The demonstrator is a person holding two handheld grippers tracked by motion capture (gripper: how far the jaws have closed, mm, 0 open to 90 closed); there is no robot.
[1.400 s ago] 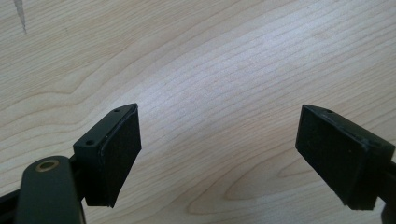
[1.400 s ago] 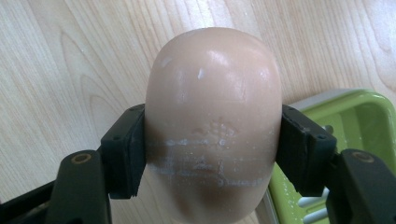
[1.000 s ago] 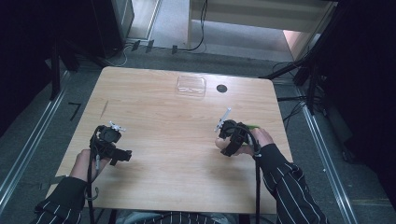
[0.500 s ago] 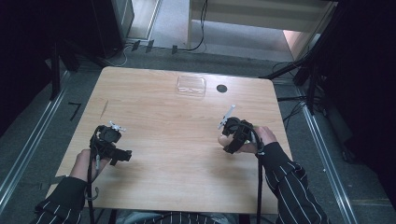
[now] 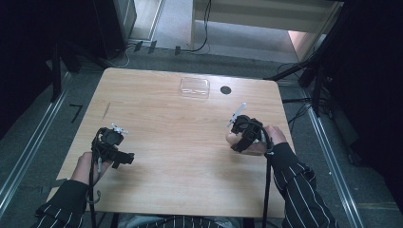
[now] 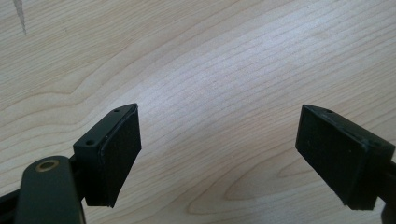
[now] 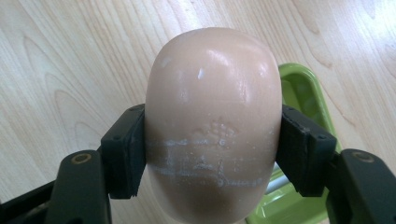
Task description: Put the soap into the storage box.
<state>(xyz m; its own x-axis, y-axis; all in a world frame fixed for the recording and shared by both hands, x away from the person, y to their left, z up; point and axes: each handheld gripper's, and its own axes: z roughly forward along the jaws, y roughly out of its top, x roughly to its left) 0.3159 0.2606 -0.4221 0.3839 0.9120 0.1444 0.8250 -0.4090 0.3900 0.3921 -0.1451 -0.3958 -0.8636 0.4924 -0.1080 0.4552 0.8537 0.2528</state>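
**Right claw clamped on a soap bar, left claw spread over bare wood**

The right claw holds a smooth, rounded, peach-coloured bar of soap between its two black jaws, one pad pressed to each side of the bar. Pale scuff lines cross the bar's face at the height of the pads. Just behind and below the bar, on its right in the right gripper view, lies a bright green plastic tray on the light wooden table.

In the high view the right claw sits near the table's right edge, held by a hand with a striped sleeve.

The left claw stands wide apart with nothing between its pads, only wood grain beneath. From above, the left claw is near the table's left front part.

At the far edge rest a clear, flat, rectangular plastic container and, just beside it, a small dark round disc.
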